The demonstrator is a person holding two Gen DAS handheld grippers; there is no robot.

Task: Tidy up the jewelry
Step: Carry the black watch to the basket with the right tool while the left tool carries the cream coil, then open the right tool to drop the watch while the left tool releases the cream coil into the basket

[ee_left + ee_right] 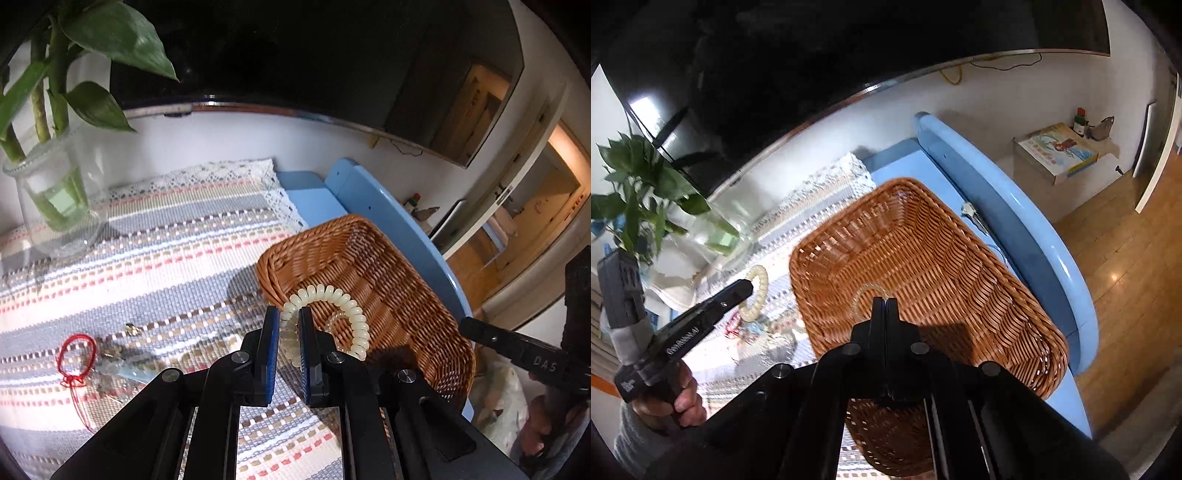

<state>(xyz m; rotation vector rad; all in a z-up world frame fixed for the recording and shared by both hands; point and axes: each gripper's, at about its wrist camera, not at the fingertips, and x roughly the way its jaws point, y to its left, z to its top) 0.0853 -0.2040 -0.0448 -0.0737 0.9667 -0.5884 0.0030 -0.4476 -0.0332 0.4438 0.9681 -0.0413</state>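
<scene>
My left gripper (289, 321) is shut on a cream beaded bracelet (345, 301) and holds it above the near left rim of the brown wicker basket (406, 295). A clear bead bracelet (334, 319) shows behind it. In the right wrist view the left gripper (748, 288) holds the cream bracelet (757, 291) left of the basket (942, 258). My right gripper (885, 301) is shut over the basket, and the clear bracelet (862, 295) hangs at its tips. A red cord bracelet (75, 356) and other small jewelry (122, 354) lie on the striped cloth (166, 258).
A glass vase with a green plant (55, 199) stands at the cloth's far left. The blue table edge (1015, 221) runs right of the basket, with keys (973, 216) on it. A dark screen hangs on the wall behind. A box (1056, 151) sits on the wooden floor.
</scene>
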